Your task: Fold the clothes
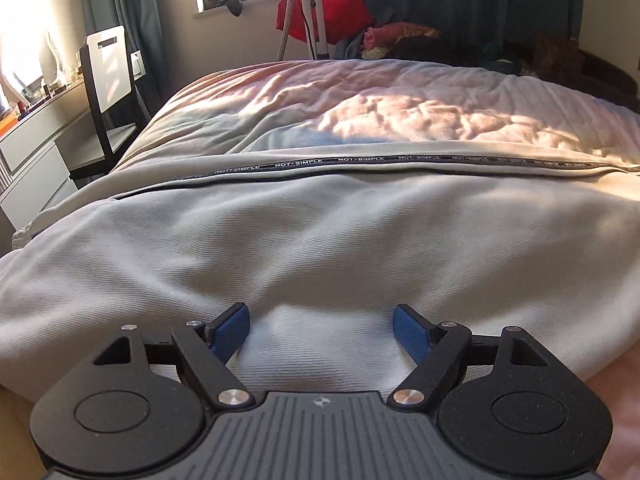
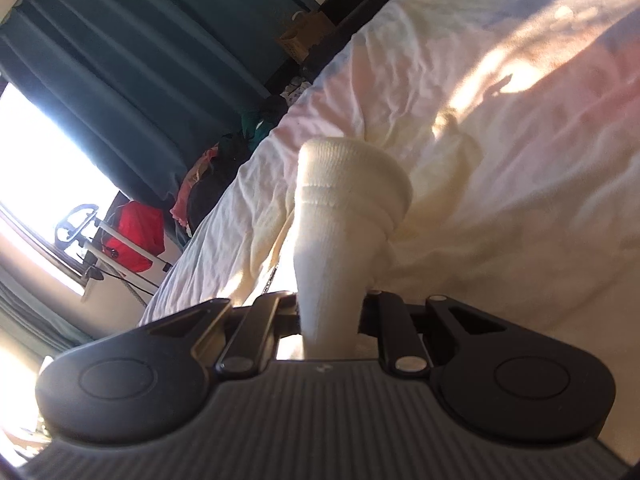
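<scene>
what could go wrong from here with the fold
1. The right gripper pinches only the ribbed cuff; the stretchy knit might slip free if pulled.
2. The left gripper is open over smooth jacket cloth, with no edge between its pads, so closing here may bunch the fabric.

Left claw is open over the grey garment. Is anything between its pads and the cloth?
Nothing visible. The left claw sits right over the grey garment, pads apart, with only bare cloth between and ahead of them. The right claw is shut on a cream cuff.
</scene>
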A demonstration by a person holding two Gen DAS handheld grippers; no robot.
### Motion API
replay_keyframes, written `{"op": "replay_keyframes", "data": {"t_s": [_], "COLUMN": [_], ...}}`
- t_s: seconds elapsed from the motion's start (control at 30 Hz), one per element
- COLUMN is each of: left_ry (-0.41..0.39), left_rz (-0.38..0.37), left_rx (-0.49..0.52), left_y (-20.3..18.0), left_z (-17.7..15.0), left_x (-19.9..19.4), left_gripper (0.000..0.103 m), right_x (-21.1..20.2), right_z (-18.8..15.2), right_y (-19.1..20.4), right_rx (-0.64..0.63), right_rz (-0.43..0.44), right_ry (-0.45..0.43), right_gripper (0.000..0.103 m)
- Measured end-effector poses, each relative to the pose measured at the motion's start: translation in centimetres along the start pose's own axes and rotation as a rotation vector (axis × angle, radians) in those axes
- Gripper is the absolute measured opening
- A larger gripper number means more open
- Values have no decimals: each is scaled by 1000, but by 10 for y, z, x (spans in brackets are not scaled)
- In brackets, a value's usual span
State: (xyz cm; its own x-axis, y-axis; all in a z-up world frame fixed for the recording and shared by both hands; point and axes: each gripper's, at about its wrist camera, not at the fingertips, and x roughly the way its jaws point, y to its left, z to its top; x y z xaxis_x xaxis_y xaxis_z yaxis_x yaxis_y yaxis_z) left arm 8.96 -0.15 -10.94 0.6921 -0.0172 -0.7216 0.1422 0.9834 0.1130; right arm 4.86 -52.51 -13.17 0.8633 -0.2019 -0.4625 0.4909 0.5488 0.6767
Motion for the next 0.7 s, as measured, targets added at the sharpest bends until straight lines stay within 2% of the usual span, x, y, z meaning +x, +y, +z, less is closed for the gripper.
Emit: {"op": "replay_keyframes", "data": {"t_s": [0.27,0.4,0.53,0.7], "left_ry": [-26,-57,-97,-127], "left_rz": [-14,-20,-39,-45], "left_rx": [-32,-76,-148,-218], "left_y": [6,20,39,63], "left_z": [16,21,26,30], "left_x": [-27,-42,-58,-68], "left_gripper": [81,81,81,81], "right_x": [-26,-47,-70,-76], "right_z": [-26,-60,-119,-220], "right_y": [81,126,172,207], "right_rx": [-489,-708,-934,-1228], "right_rz": [-30,20,143,309], "right_ry": [-164,-263,-321,-259], "right_gripper": [15,15,15,15]}}
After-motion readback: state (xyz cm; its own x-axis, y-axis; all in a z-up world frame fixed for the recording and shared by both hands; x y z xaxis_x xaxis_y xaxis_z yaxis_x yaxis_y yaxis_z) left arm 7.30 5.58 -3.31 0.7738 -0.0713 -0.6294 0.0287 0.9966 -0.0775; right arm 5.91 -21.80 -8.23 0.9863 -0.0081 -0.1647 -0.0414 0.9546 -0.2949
